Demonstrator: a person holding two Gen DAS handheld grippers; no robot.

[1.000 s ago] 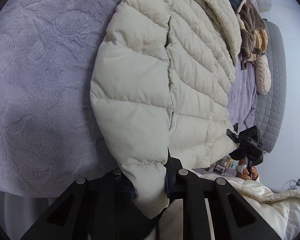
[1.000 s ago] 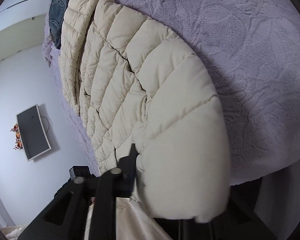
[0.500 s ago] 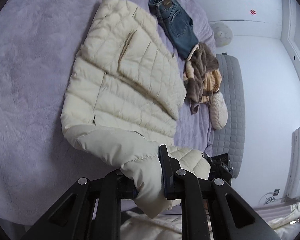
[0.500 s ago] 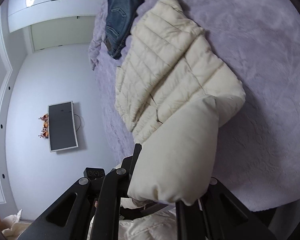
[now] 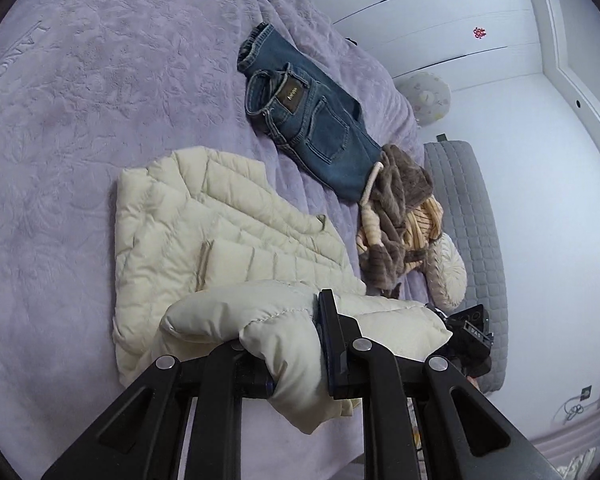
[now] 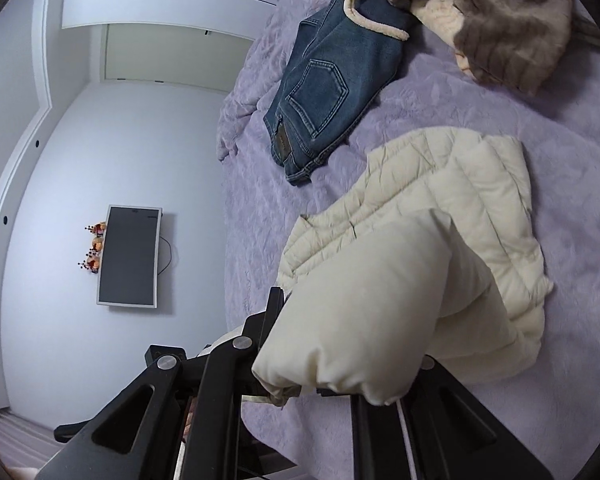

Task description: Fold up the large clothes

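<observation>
The left tool (image 5: 296,360) is clamped on the hem of the cream puffer jacket (image 5: 220,240), a thick fold of padding bunched between its fingers; the right tool (image 6: 336,364) grips the other hem corner the same way, though its far finger is hidden under the fabric. A second ago the jacket lay stretched flat and long ahead of both tools, its hem at the near edge of the bed (image 5: 80,100); now the hem hangs raised above the jacket's lower half and has travelled forward, so the garment ahead of the tools looks shorter and is bending into a fold. That suggests the bottom-to-collar fold is about halfway through: the hem likely needs to be carried on and laid at the shoulders. The padding is springy, so the fold may puff back open unless pressed down after release. Beyond the jacket, farther along the tools' line, a pair of blue jeans (image 5: 312,120) lies on the purple bedspread, and to the right of the left tool a brown fleece garment (image 5: 400,208) sits heaped, well apart from the jacket.
</observation>
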